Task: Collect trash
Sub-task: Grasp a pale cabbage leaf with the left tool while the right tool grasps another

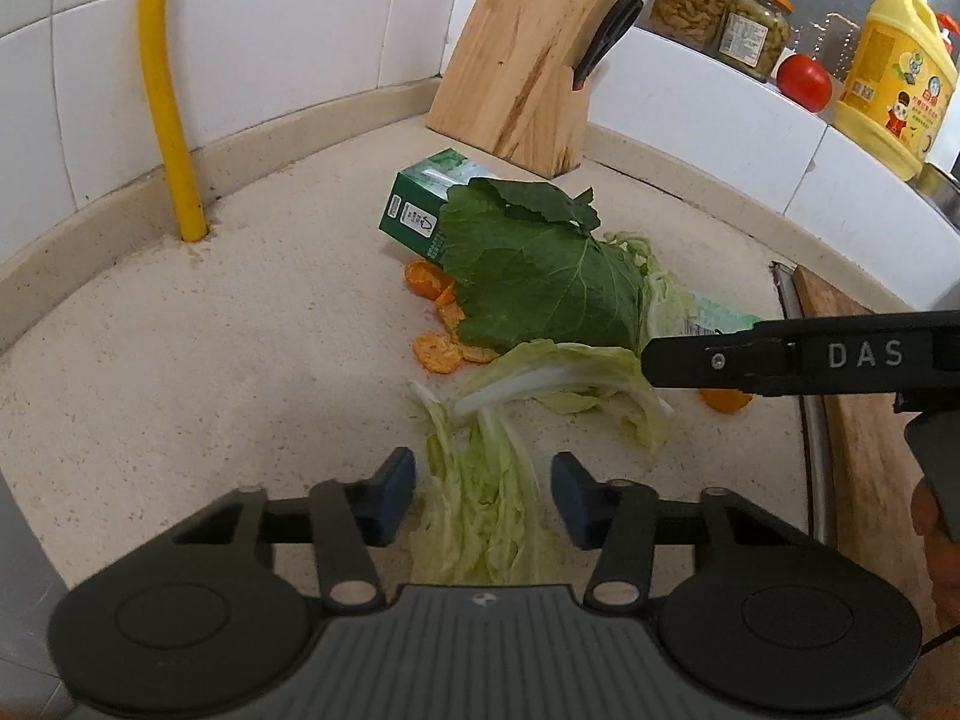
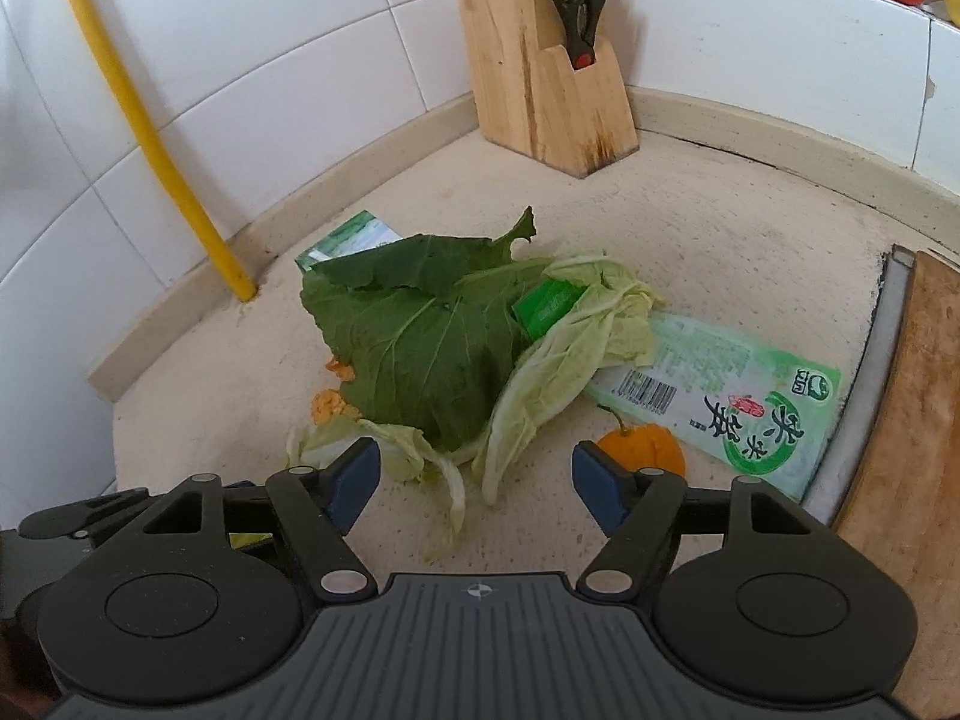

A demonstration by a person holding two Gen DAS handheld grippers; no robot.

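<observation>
counter (image 2: 750, 228) | cabbage leaves (image 2: 558, 348); orange peel (image 2: 645, 450); green carton (image 1: 420, 204); knife block (image 2: 540, 60)

Right gripper (image 2: 477, 477) jaws apart over counter (image 2: 750, 252), nothing between pads. Dark green leaf (image 2: 414, 342) overlaps pale cabbage leaves (image 2: 558, 354). Green wrapper (image 2: 738, 396) near counter's right edge; orange peel (image 2: 645, 450) beside it.

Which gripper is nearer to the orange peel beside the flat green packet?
Right. The right gripper has the orange peel just beyond its right fingertip; the left gripper straddles pale cabbage leaves farther away.
</observation>
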